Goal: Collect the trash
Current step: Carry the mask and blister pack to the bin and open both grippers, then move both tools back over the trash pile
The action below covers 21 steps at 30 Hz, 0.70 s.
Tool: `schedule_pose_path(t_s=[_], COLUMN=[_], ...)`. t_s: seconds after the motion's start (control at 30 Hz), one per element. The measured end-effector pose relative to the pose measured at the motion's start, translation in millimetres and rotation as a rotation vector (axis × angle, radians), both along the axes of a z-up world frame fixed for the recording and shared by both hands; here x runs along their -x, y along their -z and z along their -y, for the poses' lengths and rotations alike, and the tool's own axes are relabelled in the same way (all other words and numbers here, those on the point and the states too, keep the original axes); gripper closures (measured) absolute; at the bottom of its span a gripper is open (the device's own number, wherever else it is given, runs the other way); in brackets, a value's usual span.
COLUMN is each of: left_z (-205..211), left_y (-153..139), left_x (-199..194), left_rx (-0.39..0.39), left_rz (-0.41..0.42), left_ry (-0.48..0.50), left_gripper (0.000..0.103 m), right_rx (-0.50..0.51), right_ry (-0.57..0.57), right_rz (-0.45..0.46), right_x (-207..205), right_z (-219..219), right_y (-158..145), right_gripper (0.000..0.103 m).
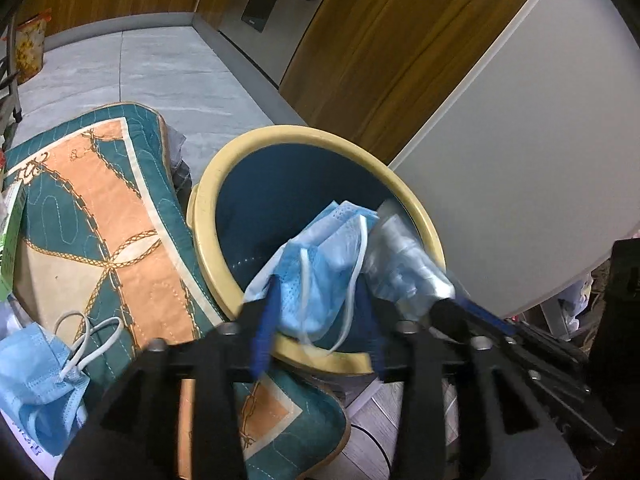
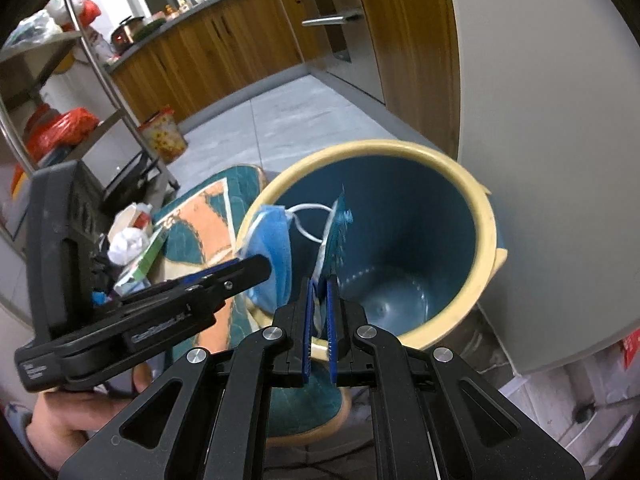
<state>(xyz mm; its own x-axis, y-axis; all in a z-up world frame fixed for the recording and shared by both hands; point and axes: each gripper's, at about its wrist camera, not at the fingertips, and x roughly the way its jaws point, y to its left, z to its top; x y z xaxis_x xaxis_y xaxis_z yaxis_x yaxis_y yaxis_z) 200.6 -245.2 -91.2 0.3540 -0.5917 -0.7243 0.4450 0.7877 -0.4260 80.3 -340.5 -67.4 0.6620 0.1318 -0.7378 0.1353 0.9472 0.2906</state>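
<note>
A blue bin with a cream rim (image 1: 208,216) (image 2: 486,240) stands on the floor. My left gripper (image 1: 318,286) (image 2: 260,266) is open over the near rim. A light blue face mask (image 1: 320,264) (image 2: 274,240) lies loosely between its blue pads, draped over the rim with its white ear loops hanging. My right gripper (image 2: 320,280) (image 1: 444,304) is shut on a thin plastic wrapper (image 2: 338,228) (image 1: 400,260), which sticks up over the bin's opening. The bottom of the bin looks bare.
A teal and orange quilted mat (image 1: 100,220) lies left of the bin, with a second blue mask (image 1: 36,380), a green box (image 1: 12,240) and a crumpled tissue (image 2: 128,240) on it. A white panel (image 1: 520,160) stands right of the bin. A metal rack (image 2: 100,80) is far left.
</note>
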Motion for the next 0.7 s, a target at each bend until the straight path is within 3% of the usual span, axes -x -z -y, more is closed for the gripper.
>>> schedule_pose_path(t_s=[0.1, 0.33, 0.4, 0.63, 0.7], left_z=[-4, -25, -34, -84, -99], left_y=[-6, -29, -35, -65, -72], left_x=[4, 17, 23, 47, 53], left_rx=[0.002, -0.045, -0.06, -0.121, -0.143], left_rz=[0.015, 0.098, 0.122, 0.201, 0.217], left_ry=[-0.005, -0.04, -0.051, -0.128, -0.146], left_gripper=[0.05, 0.05, 0.048, 0.035, 0.035], right_rx=[-0.003, -0.009, -0.01, 0.01, 0.007], right_ry=[0.002, 0.001, -0.003, -0.048, -0.062], right_rz=[-0.003, 0.008, 0.021, 0.059, 0.069], right_x=[-1, 2, 3, 2, 1], right_z=[1, 1, -1, -17, -21], right_y=[2, 0, -2, -10, -12], right_gripper=[0.095, 0.093, 0.083, 0.073, 0.066])
